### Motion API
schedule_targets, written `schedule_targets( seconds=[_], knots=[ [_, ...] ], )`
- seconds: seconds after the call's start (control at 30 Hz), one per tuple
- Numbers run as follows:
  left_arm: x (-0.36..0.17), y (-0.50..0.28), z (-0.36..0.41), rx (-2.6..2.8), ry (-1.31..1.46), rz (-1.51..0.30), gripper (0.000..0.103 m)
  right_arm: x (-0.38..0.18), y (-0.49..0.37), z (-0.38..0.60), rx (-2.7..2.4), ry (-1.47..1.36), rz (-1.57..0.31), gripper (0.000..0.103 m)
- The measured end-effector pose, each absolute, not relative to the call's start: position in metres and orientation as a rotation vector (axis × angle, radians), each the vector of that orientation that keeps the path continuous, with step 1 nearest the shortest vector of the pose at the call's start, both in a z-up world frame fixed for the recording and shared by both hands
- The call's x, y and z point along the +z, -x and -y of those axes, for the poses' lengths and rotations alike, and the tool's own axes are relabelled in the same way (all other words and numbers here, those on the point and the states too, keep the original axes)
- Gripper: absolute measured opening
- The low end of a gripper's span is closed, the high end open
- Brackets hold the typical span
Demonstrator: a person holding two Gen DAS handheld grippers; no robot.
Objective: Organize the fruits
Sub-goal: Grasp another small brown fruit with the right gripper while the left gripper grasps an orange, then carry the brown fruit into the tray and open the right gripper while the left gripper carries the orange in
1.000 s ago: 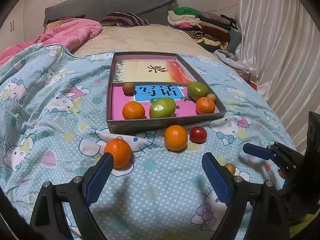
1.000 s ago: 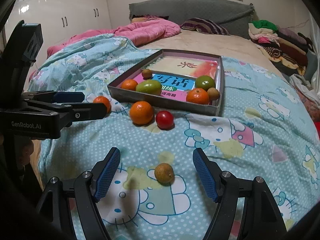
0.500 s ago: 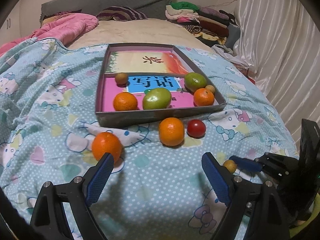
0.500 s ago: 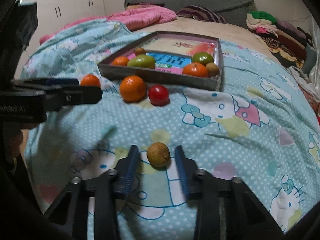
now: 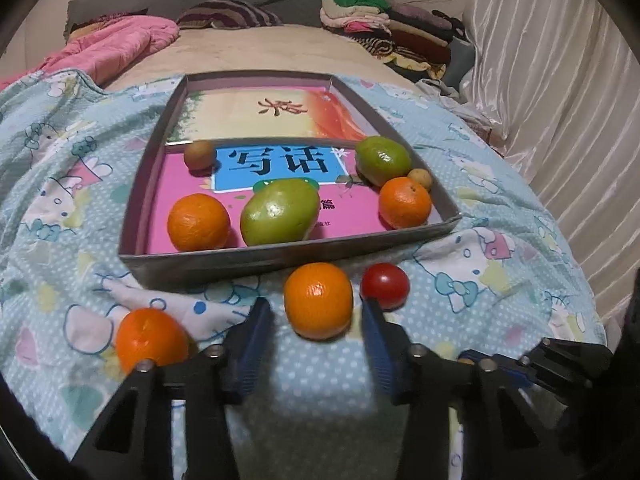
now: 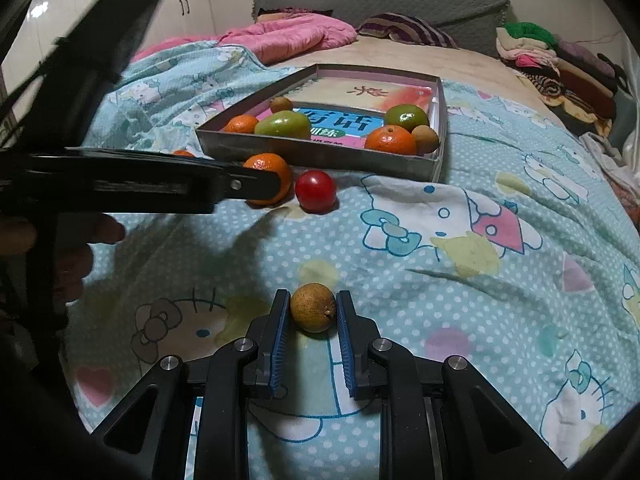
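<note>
A grey tray on the bed holds two oranges, two green fruits and two small brown fruits. In front of it lie an orange, a red tomato and another orange at the left. My left gripper is partly closed around the middle orange, its pads close on either side with small gaps. My right gripper is shut on a small brown fruit that rests on the bedspread. The tray, orange and tomato show farther off in the right wrist view.
The bed has a blue cartoon-print cover. A pink quilt and striped pillow lie at the head. Folded clothes are stacked at the far right, beside a white curtain. The left gripper's arm crosses the right wrist view.
My left gripper moved forward and right to the middle orange and narrowed around it. My right gripper closed onto the small brown fruit.
</note>
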State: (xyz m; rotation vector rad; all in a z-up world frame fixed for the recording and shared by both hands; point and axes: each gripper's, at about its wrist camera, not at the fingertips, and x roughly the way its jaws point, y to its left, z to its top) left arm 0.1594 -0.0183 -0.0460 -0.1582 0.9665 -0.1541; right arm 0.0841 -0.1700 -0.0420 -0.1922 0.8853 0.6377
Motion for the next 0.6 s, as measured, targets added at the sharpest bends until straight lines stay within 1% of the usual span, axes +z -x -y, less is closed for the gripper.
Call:
schedule_targets(
  seconds=[0.03,0.07,0.2,0.3,0.6],
  knots=[
    [-0.048,-0.162,0.018,-0.157,0.163,-0.969,0.038,-0.041,-0.084,0.171,0.639,0.188,-0.884,0.023],
    [-0.05,-0.164,0.018,-0.162,0.165,-0.969,0.037,-0.04,-0.084,0.171,0.642,0.183,-0.882,0.023],
    [-0.05,-0.165,0.014,-0.177,0.188,-0.967,0.037,-0.035,-0.084,0.173,0.654,0.162,-0.865,0.023],
    [-0.041,-0.157,0.005,-0.174,0.213,-0.948,0.037,-0.028,-0.084,0.176,0.661,0.143,-0.85,0.023],
    [0.003,-0.144,-0.033,-0.1,0.22,-0.848,0.037,-0.009,-0.092,0.182,0.644,0.112,-0.802,0.023]
  ],
)
